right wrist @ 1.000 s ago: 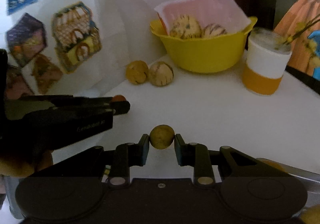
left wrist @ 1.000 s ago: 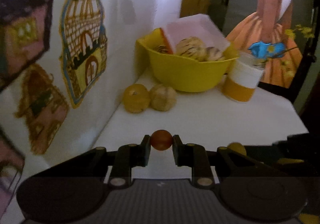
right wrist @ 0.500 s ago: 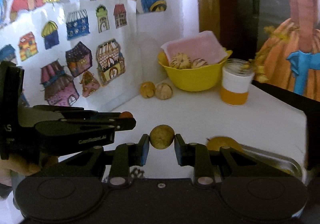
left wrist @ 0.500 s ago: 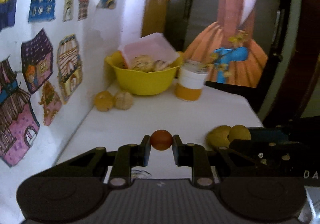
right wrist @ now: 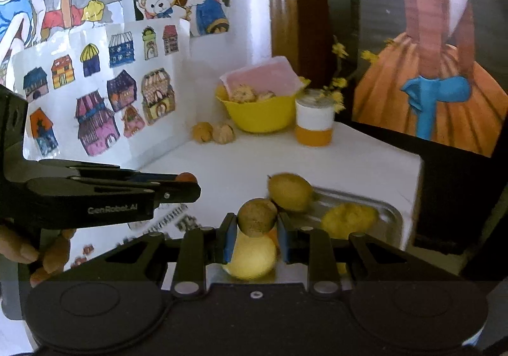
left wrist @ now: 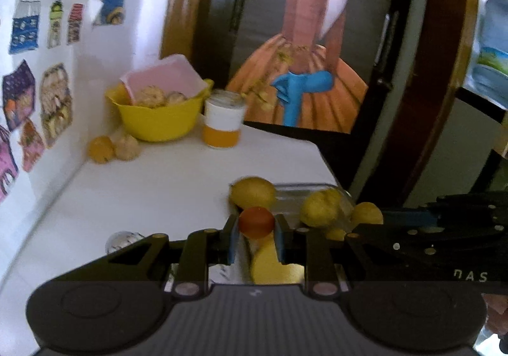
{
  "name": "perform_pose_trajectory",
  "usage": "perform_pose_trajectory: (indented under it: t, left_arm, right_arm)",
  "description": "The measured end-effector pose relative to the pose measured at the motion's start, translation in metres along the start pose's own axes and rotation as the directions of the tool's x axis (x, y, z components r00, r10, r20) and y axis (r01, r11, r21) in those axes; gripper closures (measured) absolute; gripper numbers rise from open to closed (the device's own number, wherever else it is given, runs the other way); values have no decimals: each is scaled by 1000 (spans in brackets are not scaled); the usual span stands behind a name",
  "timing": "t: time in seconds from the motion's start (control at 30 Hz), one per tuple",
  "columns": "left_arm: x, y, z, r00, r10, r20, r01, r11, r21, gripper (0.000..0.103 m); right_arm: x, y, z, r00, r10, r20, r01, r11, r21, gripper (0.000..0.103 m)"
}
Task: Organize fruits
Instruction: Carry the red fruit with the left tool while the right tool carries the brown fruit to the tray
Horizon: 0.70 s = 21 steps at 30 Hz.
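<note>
My left gripper (left wrist: 256, 232) is shut on a small round red-orange fruit (left wrist: 256, 222). My right gripper (right wrist: 256, 230) is shut on a small brown-green round fruit (right wrist: 257, 217). Both hang over a shiny metal tray (right wrist: 392, 213) at the near right of the white table. Several yellow lemon-like fruits lie in the tray, one (right wrist: 289, 191) at its far left edge and one (right wrist: 250, 256) right under my right jaws. In the right wrist view the left gripper (right wrist: 187, 179) comes in from the left, with the red fruit at its tip.
A yellow bowl (left wrist: 158, 121) with pale ribbed fruits and a pink tray stands in the far corner. Two round fruits (left wrist: 112, 148) lie beside it by the wall. A white and orange cup (left wrist: 223, 122) stands right of the bowl. The table's right edge (right wrist: 416, 184) drops off.
Both grippers have pulled back from the yellow bowl and swung to the right, still holding their fruits. The metal tray with lemons has come into view beneath them.
</note>
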State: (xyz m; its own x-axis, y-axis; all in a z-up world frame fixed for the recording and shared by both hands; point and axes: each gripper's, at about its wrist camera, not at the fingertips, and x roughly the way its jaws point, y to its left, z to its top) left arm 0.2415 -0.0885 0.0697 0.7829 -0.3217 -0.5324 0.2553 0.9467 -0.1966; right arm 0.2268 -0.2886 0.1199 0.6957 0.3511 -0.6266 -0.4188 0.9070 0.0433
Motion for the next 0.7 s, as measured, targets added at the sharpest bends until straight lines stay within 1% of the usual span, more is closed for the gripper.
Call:
perform_pose_trajectory:
  t: [0.23, 0.4, 0.7]
  left_arm:
    - [6, -18, -24, 999, -21, -28, 20, 1000, -9, 78]
    - [12, -25, -38, 998, -23, -56, 22, 1000, -17, 78]
    - [27, -39, -57, 995, -12, -99, 13, 1000, 11, 78]
  right_arm:
    - [-9, -12, -37, 999, -39, -2, 39, 999, -3, 74]
    - [-5, -20, -59, 999, -48, -9, 48, 999, 11, 74]
    - [7, -30, -88, 997, -71, -25, 72, 996, 46, 74]
